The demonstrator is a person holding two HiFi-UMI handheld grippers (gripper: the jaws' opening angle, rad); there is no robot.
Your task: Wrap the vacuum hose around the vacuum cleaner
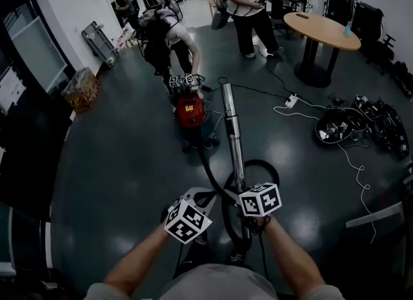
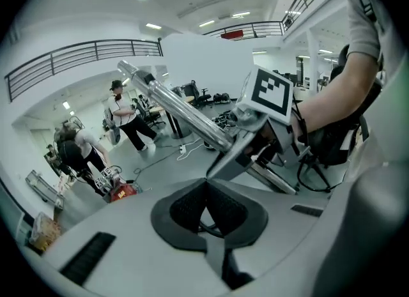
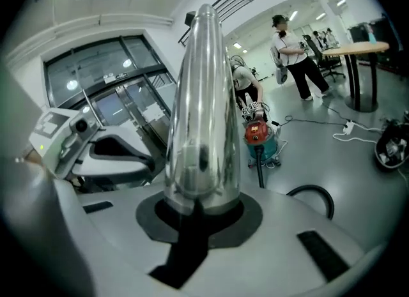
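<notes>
Right gripper (image 3: 201, 209): clamped on the near end of the shiny metal wand tube (image 1: 232, 128). The tube runs straight out from between its jaws toward the red-and-teal canister vacuum cleaner (image 1: 190, 113). In my judgement the grip is placed there so that the rigid wand can steer the ribbed black hose (image 1: 210, 171).

Left gripper (image 2: 206, 209): jaws together with nothing between the pads. It is just beside the right gripper, on its left, probably on hand to take up slack hose.

Task item: the hose trails from the vacuum cleaner across the dark polished floor (image 1: 129, 163) and curls in a loose loop near the operator's feet. None of it is wrapped around the canister yet.

Pose: both forearms reach forward, low and close together. The right gripper tilts downward, with the wand sloping away toward the vacuum cleaner. The left gripper also points downward, angled toward the right gripper and wand.
</notes>
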